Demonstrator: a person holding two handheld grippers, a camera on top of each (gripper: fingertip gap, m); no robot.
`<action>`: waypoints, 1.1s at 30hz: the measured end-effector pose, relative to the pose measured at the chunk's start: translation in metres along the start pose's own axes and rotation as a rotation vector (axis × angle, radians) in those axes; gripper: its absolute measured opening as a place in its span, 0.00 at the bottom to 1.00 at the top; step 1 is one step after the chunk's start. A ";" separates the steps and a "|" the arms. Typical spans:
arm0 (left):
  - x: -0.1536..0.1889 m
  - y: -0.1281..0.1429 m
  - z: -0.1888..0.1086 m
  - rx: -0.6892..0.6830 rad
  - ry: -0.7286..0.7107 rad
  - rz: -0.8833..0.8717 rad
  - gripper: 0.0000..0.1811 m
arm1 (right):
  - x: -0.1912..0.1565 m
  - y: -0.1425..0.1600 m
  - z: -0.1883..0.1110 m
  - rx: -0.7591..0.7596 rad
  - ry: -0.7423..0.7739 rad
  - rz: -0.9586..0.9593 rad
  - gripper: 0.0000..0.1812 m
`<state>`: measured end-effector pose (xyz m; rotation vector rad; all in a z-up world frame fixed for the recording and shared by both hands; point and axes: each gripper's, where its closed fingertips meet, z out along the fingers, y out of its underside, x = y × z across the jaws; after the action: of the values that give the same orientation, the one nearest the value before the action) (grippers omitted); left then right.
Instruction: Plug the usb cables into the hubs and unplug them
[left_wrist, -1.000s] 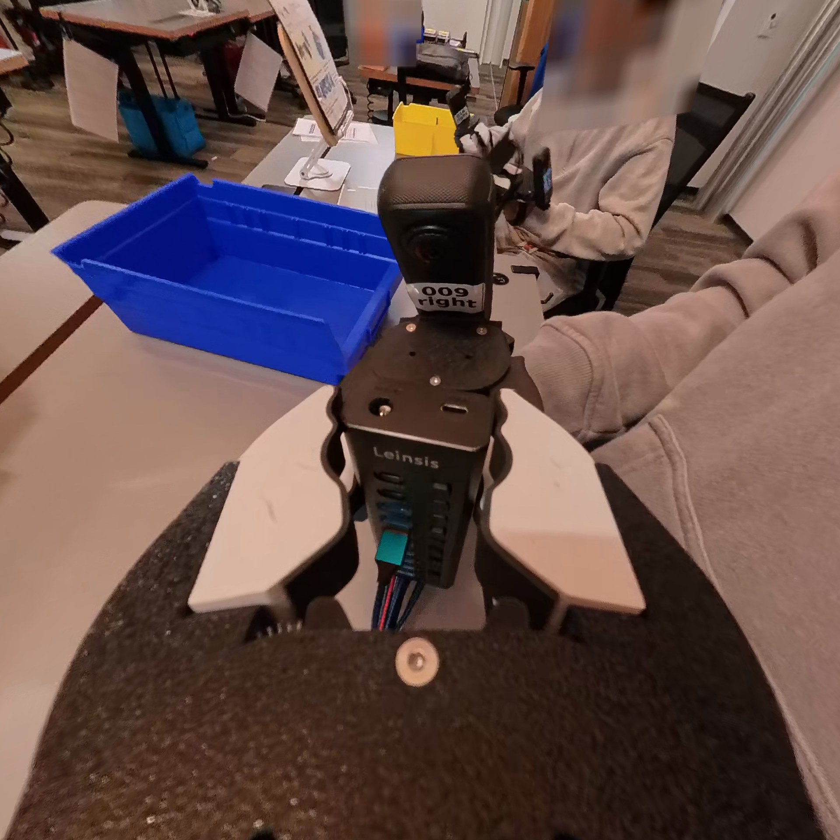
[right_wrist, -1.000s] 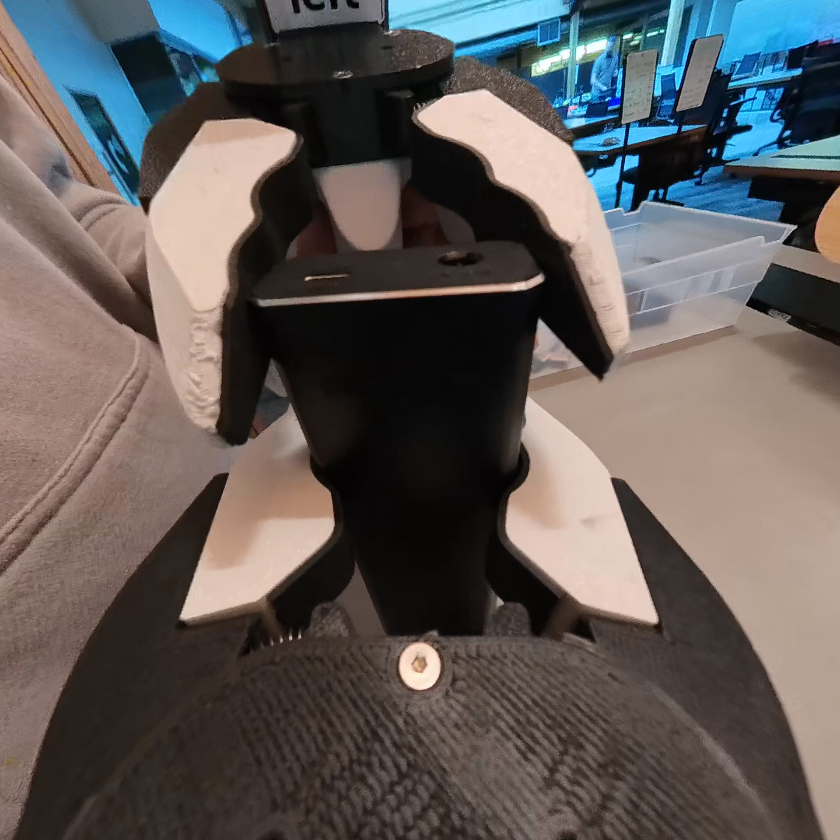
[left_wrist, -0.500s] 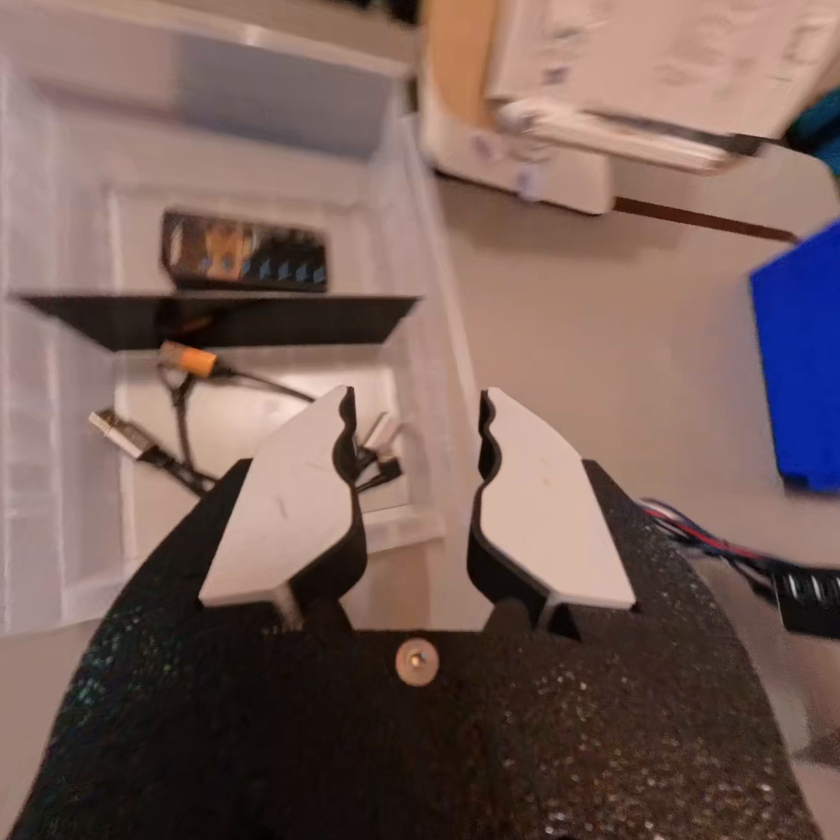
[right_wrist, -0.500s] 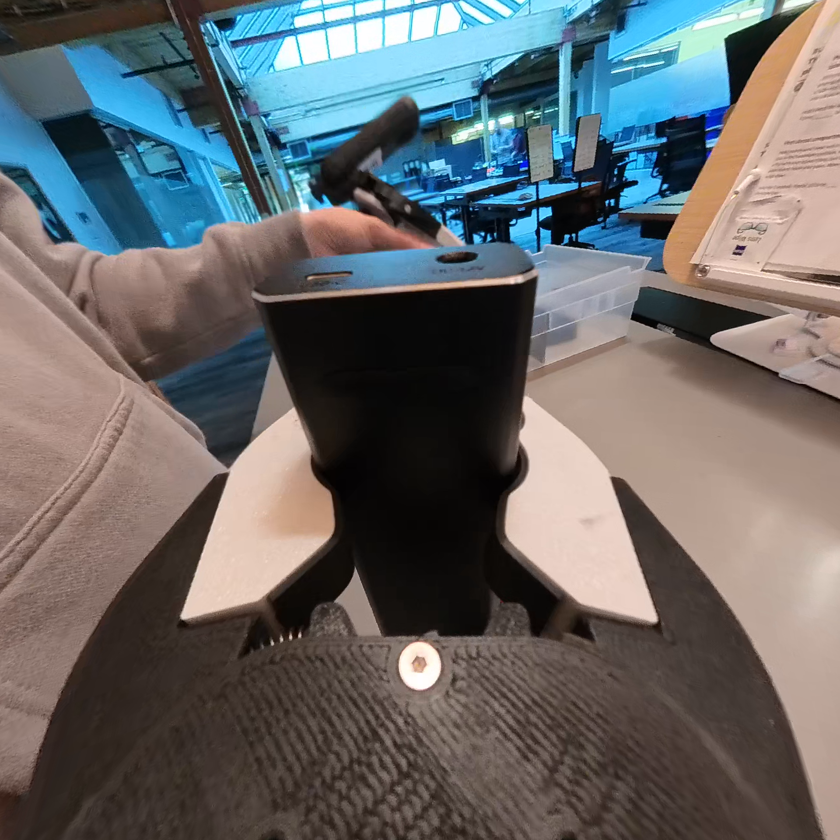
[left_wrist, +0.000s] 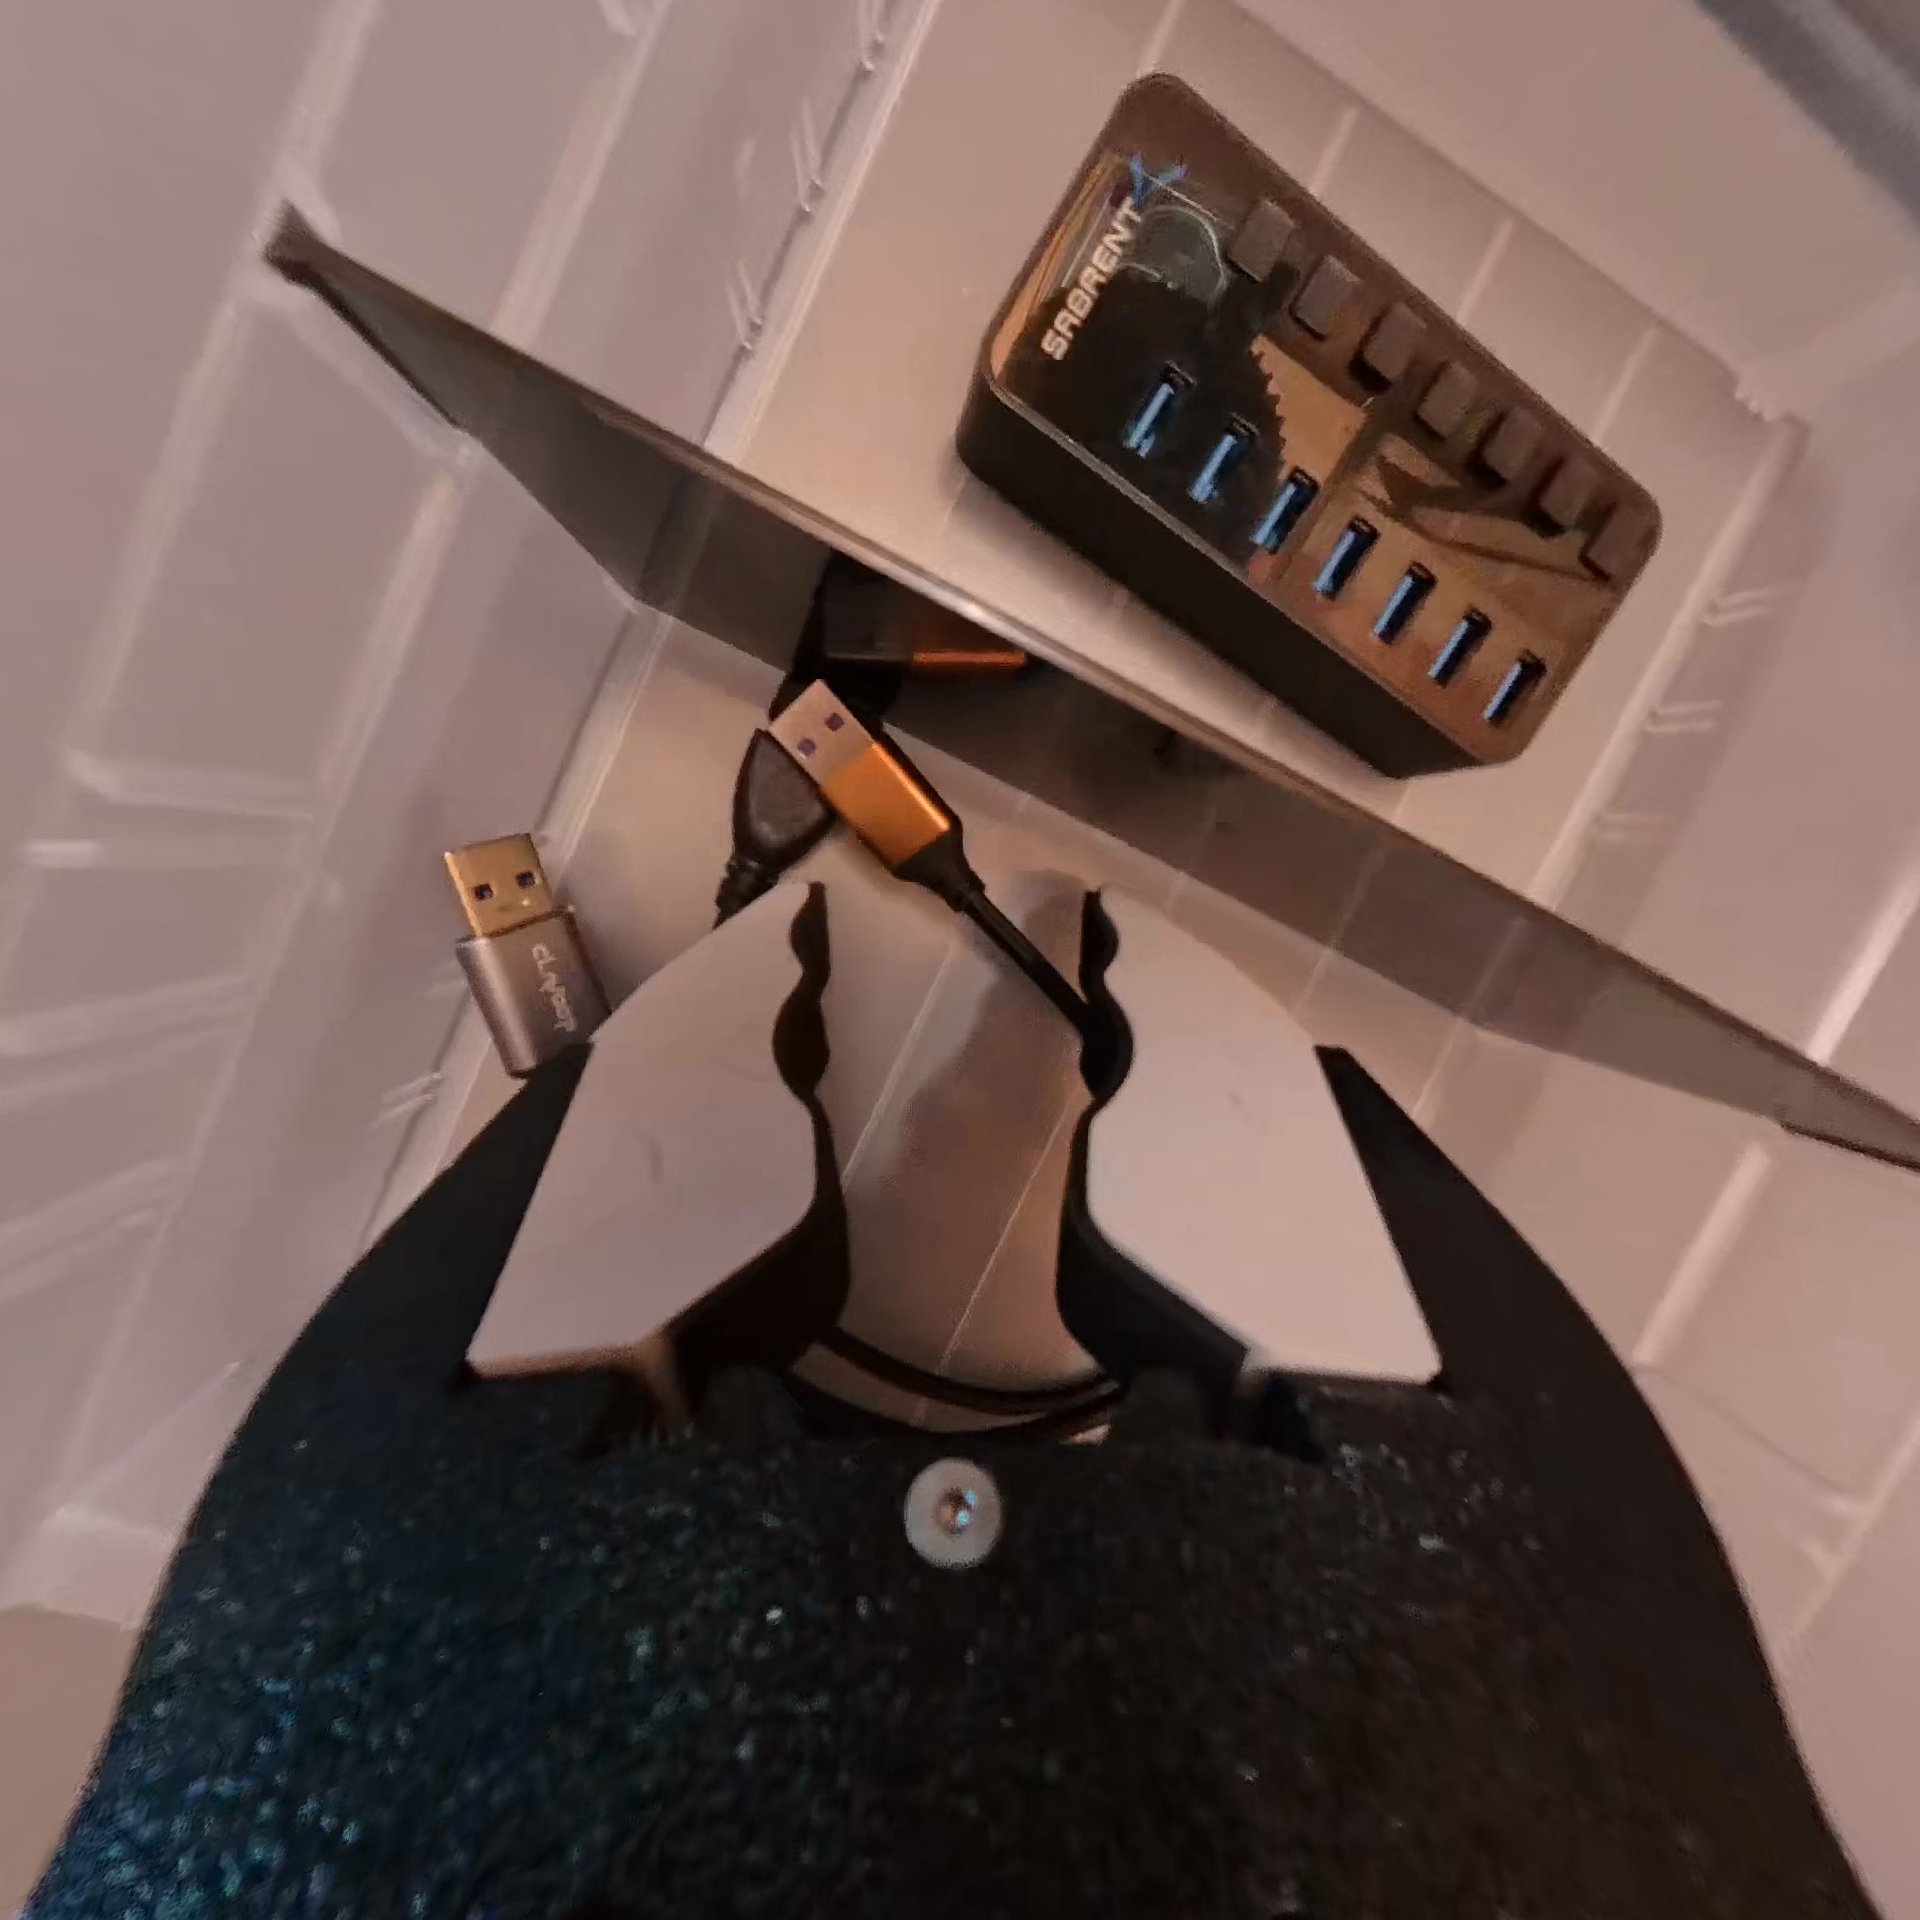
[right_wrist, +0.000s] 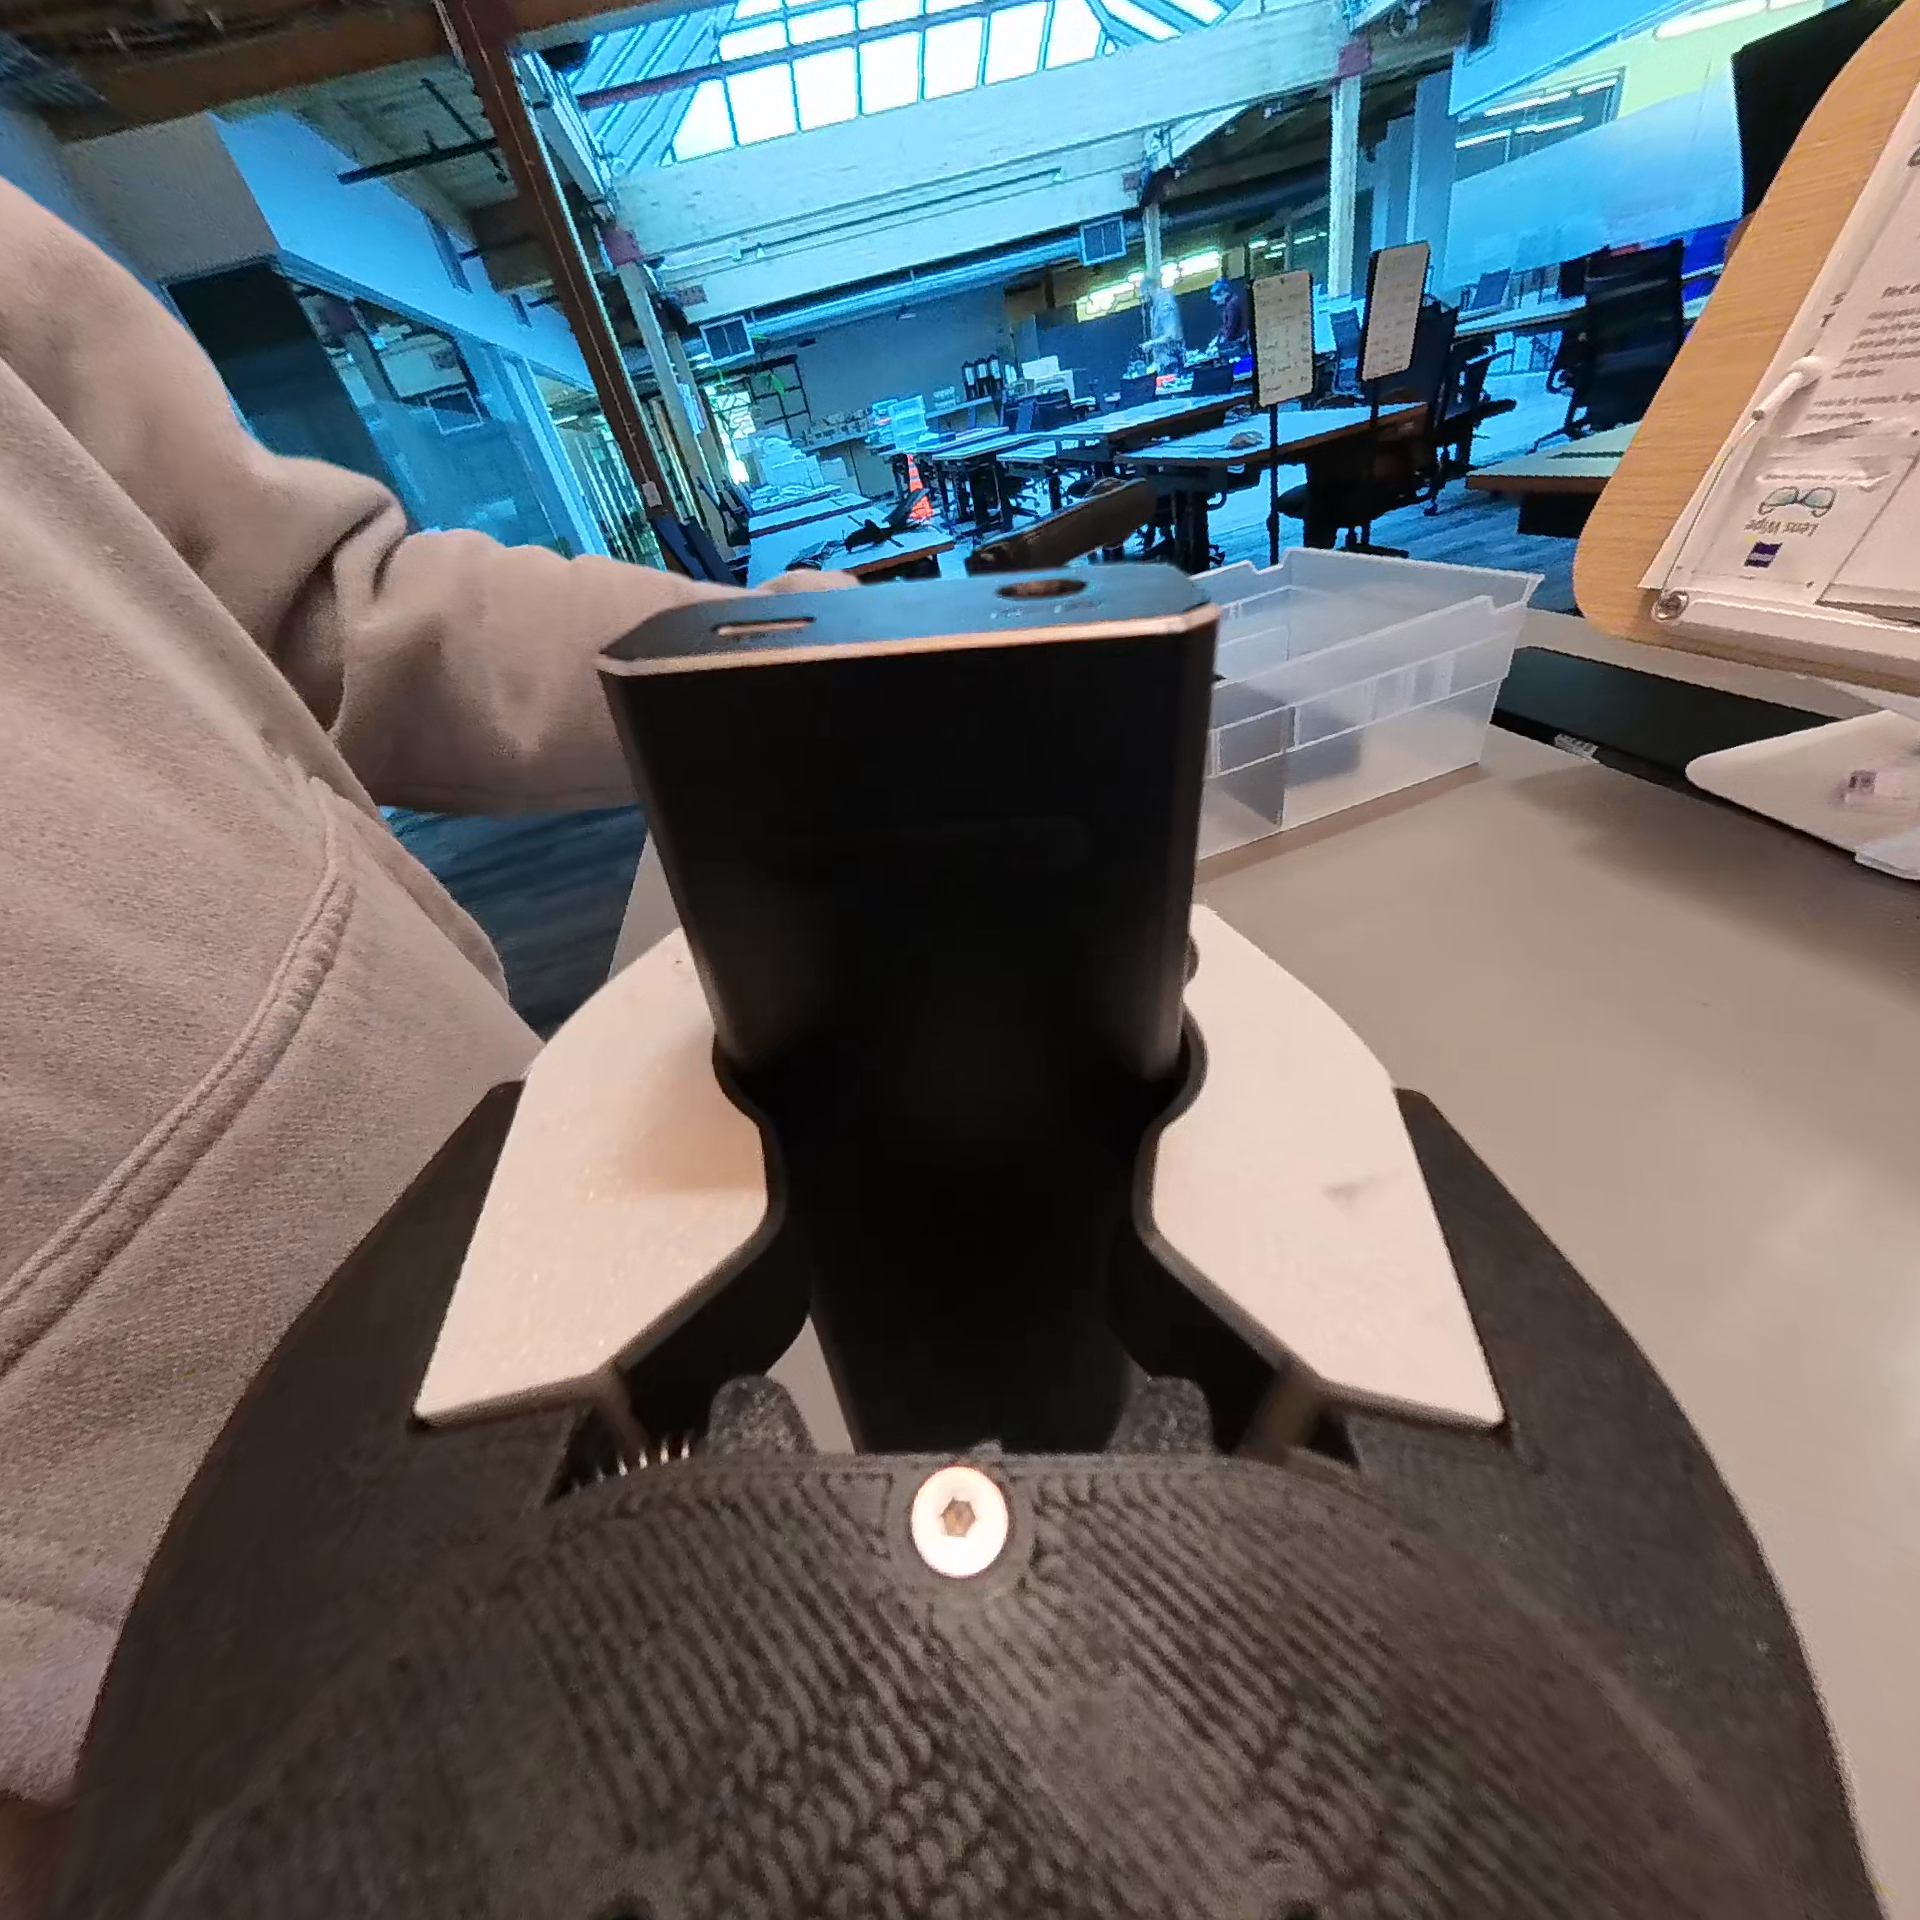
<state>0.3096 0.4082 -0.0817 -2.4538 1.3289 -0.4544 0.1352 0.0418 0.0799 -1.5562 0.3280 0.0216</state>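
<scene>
Inside the clear bin (left_wrist: 312, 436), the spread left gripper (left_wrist: 951, 935) is held over three cable plugs, with one orange-sleeved plug (left_wrist: 868, 784) nearest; beyond the dark divider (left_wrist: 623, 499), one seven-port hub (left_wrist: 1309, 436) is seen. A second black hub (right_wrist: 914, 883) is pinched upright by the right gripper (right_wrist: 951, 1049).

Black hub (right_wrist: 914, 883) upright between white fingers (right_wrist: 613, 1195) — orange-shelled USB plug (left_wrist: 868, 784) in clear bin (left_wrist: 208, 520).
</scene>
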 end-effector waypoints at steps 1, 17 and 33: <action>0.000 -0.001 0.000 0.002 0.014 -0.017 0.18 | 0.001 -0.001 -0.001 0.003 0.003 0.000 0.41; 0.083 -0.017 -0.173 0.586 0.750 0.496 0.03 | 0.005 -0.001 -0.003 0.003 -0.003 -0.013 0.41; 0.172 0.110 -0.296 0.648 1.145 1.466 0.03 | -0.004 -0.006 -0.008 -0.007 -0.032 -0.055 0.40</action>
<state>0.1935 0.1698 0.1609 -0.1863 2.3000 -1.4938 0.1312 0.0347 0.0863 -1.5699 0.2604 0.0044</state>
